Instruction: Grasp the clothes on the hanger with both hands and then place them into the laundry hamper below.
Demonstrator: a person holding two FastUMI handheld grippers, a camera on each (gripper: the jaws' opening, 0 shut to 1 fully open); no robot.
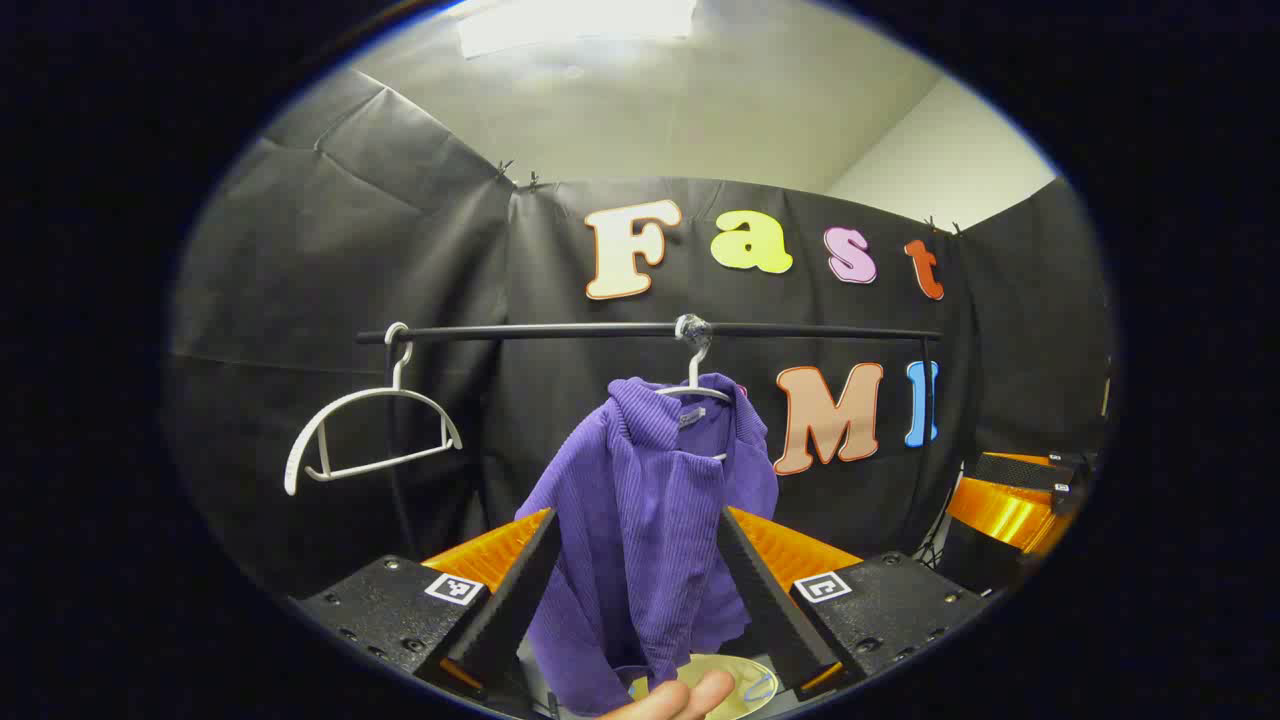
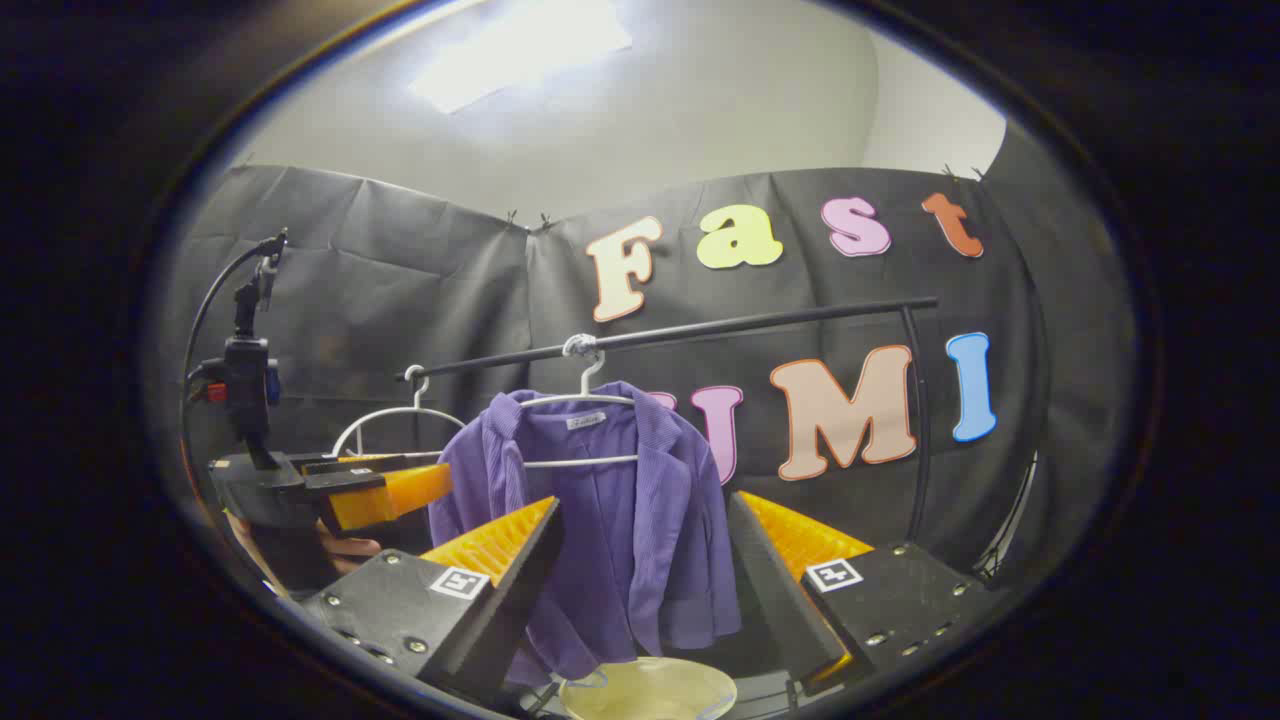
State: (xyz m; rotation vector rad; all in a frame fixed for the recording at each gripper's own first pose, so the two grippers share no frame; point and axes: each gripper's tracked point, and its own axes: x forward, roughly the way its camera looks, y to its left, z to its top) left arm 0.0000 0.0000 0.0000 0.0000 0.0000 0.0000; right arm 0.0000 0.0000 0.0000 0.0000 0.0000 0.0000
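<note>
The hamper [image 2: 648, 690] sits low at the bottom of both views, under the hanging jacket [image 2: 600, 520]; only its pale yellow rim and a bit of its inside show, and what lies in it cannot be told. The purple jacket is on a white hanger [image 2: 580, 400] hooked on the black rail [image 2: 700, 328], its hem just above the hamper. A second hanger [image 1: 370, 440], bare, hangs on the rail well to the left of the jacket. The left gripper [image 1: 635, 570] is spread wide, its fingers either side of the jacket in its own view and not pressing on it; a fingertip [image 1: 690, 695] shows at the bottom edge. The right gripper [image 2: 645, 560] is likewise released, framing the jacket without touching it. In the right gripper view the left gripper also shows at the left, held in a hand [image 2: 345, 548], apart from the jacket's sleeve. Black cloth [image 1: 400, 240] walls the booth behind the rail, with a pale ceiling and a bright light [image 2: 520, 50] above.
</note>
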